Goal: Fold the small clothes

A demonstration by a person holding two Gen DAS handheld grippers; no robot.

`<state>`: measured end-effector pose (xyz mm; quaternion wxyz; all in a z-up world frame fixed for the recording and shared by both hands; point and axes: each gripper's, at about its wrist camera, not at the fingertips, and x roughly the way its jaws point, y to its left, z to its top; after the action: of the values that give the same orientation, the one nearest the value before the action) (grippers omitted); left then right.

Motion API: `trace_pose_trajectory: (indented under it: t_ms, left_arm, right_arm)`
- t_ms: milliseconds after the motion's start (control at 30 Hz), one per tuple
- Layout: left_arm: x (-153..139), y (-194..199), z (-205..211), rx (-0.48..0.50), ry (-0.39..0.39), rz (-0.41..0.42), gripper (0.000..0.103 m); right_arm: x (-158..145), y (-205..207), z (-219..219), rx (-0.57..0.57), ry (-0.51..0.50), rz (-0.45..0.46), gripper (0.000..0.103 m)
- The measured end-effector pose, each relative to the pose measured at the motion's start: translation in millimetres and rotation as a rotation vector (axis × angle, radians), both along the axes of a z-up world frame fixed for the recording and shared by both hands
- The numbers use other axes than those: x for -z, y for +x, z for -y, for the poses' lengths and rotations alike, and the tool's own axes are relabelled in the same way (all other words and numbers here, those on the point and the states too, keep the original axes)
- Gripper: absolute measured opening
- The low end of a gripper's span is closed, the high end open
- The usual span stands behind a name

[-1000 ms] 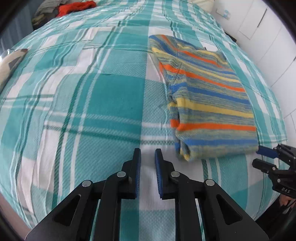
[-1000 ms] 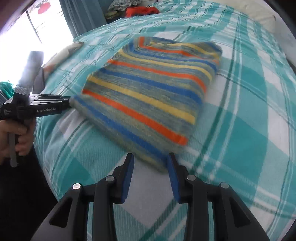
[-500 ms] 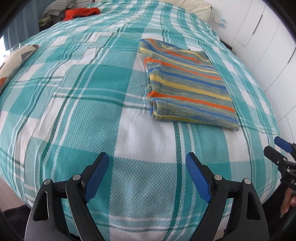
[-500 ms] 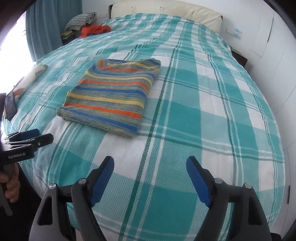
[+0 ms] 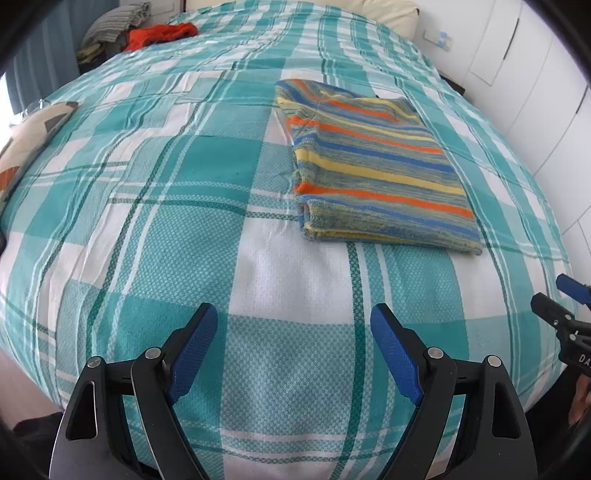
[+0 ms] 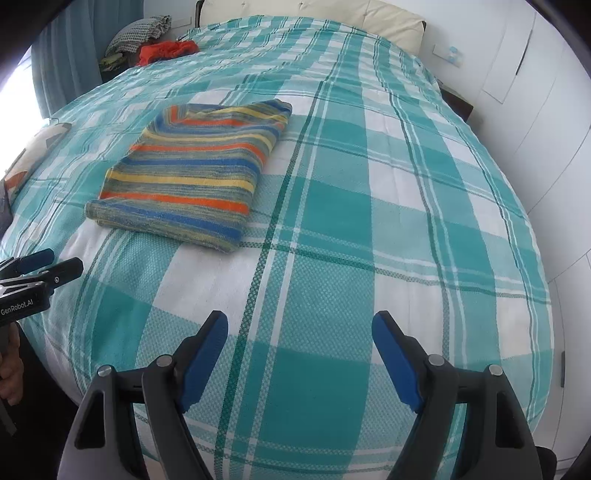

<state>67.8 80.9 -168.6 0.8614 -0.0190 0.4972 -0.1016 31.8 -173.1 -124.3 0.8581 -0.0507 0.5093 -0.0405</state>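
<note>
A striped sweater (image 5: 373,166) in blue, orange and yellow lies folded into a flat rectangle on the teal plaid bedspread (image 5: 166,221). It also shows in the right wrist view (image 6: 199,173), left of centre. My left gripper (image 5: 293,332) is open and empty, held back over the bed's near edge, well short of the sweater. My right gripper (image 6: 299,339) is open and empty, also near the bed's front edge, to the right of the sweater. Each gripper shows at the edge of the other's view, the right one (image 5: 561,302) and the left one (image 6: 44,266).
A pile of clothes with a red garment (image 5: 159,33) sits at the far left corner of the bed. A patterned cushion (image 5: 26,136) lies at the left edge. White cupboards (image 6: 535,74) stand along the right side. A cream headboard (image 6: 314,14) is at the far end.
Both grippers have let go of the sweater's near edge, opened wide, and pulled back toward the bed's front edge. The sweater stays folded where it was left.
</note>
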Motion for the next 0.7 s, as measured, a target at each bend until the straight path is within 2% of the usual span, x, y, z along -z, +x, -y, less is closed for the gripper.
trace_pose_trajectory:
  t_ms: [100,167,267,333,467,533,633,667,700]
  left_arm:
    - [-4,10,-7,0.007,-0.018,0.001,0.086]
    - [-12,28,-19,-0.012,-0.07,0.01,0.086]
    - [-24,67,-33,-0.029,-0.195,0.018,0.089]
    - [-25,99,-32,-0.01,-0.244,0.005,0.09]
    - [1,159,-13,0.044,-0.245,-0.088,0.09]
    - [14,177,-4,0.052,-0.207,-0.109,0.09]
    - [20,189,4,0.058,-0.198,-0.091,0.09]
    - [21,191,7,0.055,-0.198,-0.09,0.086]
    - [21,192,10,0.063,-0.201,-0.092,0.075]
  right_arm:
    - [6,3,4,-0.002,0.017,-0.007,0.08]
    - [7,10,12,-0.01,0.078,0.003,0.08]
    - [5,35,38,0.008,0.25,0.038,0.08]
    - [4,60,56,0.032,0.382,0.069,0.08]
    - [15,117,75,0.03,0.598,0.098,0.08]
    - [32,147,70,-0.004,0.69,0.06,0.08]
    - [68,184,52,-0.037,0.8,-0.028,0.078]
    - [75,194,42,-0.054,0.802,-0.031,0.07]
    - [78,201,32,-0.083,0.791,-0.024,0.063]
